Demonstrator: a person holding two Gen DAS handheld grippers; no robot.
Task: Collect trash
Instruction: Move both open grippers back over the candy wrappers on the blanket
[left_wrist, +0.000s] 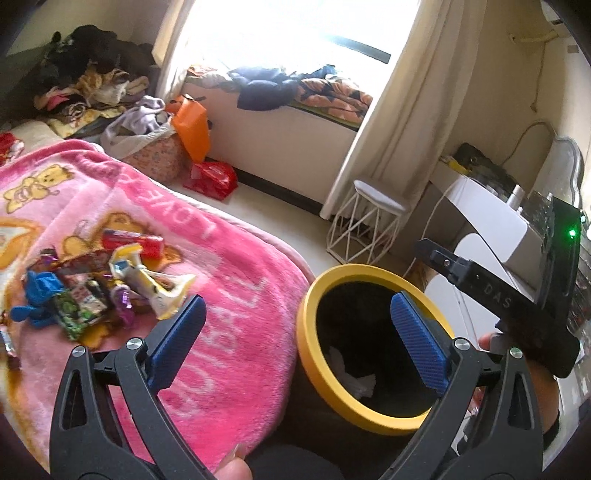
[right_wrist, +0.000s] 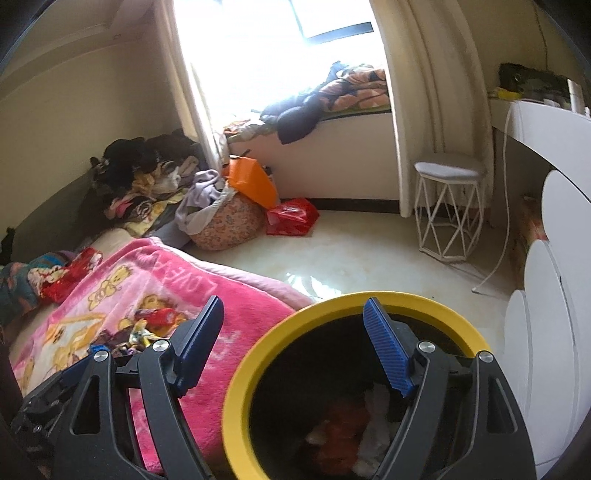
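1. A heap of wrappers lies on the pink blanket spread over the bed: a red packet, a white and yellow wrapper, a blue piece and a green packet among them.
2. The bin, black with a yellow rim, stands on the floor just beside the bed edge. White and orange scraps lie at its bottom.
3. The left tool hangs over the gap between blanket and bin, jaws wide, nothing between its blue pads.
4. The right tool points down into the bin mouth, jaws wide and empty.
5. In the left view the right tool's black body shows beyond the bin, with part of a hand on it.
6. Further off stand a white wire stool, a red bag, an orange bag and a cloth basket of clothes below the window.
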